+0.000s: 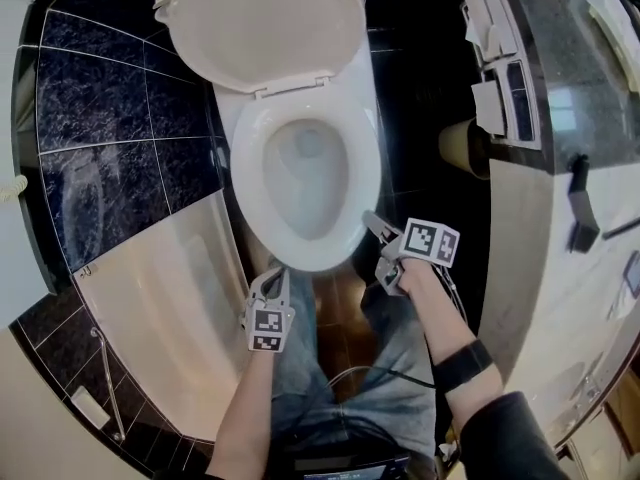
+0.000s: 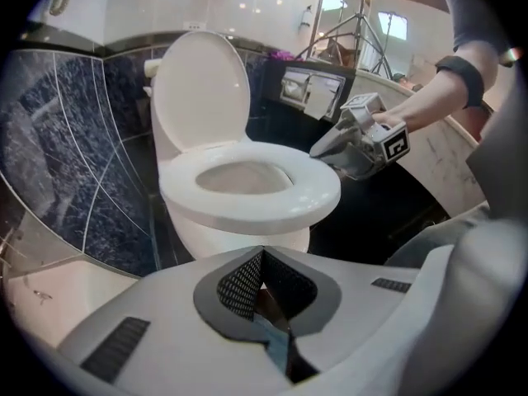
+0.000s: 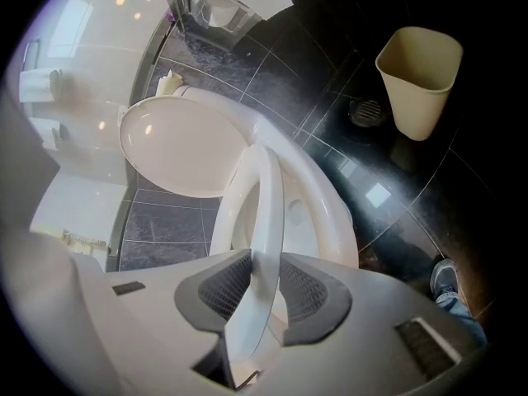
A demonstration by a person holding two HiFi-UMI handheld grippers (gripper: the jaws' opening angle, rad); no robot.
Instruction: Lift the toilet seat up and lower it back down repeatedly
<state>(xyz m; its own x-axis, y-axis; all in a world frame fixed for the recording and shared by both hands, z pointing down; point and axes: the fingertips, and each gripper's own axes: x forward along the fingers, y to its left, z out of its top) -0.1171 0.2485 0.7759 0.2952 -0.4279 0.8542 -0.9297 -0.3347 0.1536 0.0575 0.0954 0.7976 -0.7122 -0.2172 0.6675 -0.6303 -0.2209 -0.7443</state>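
The white toilet has its lid standing up against the tank. My right gripper is shut on the front right edge of the toilet seat. In the right gripper view the seat's thin rim runs between the pads of the right gripper, raised a little off the bowl rim. My left gripper hangs just before the bowl's front, apart from it. In its own view the left gripper has its pads together with nothing between them, facing the seat.
A beige waste bin stands on the dark tiled floor right of the toilet, beside a floor drain. A paper holder hangs on the right wall. A bathtub lies at the left. The person's legs are before the bowl.
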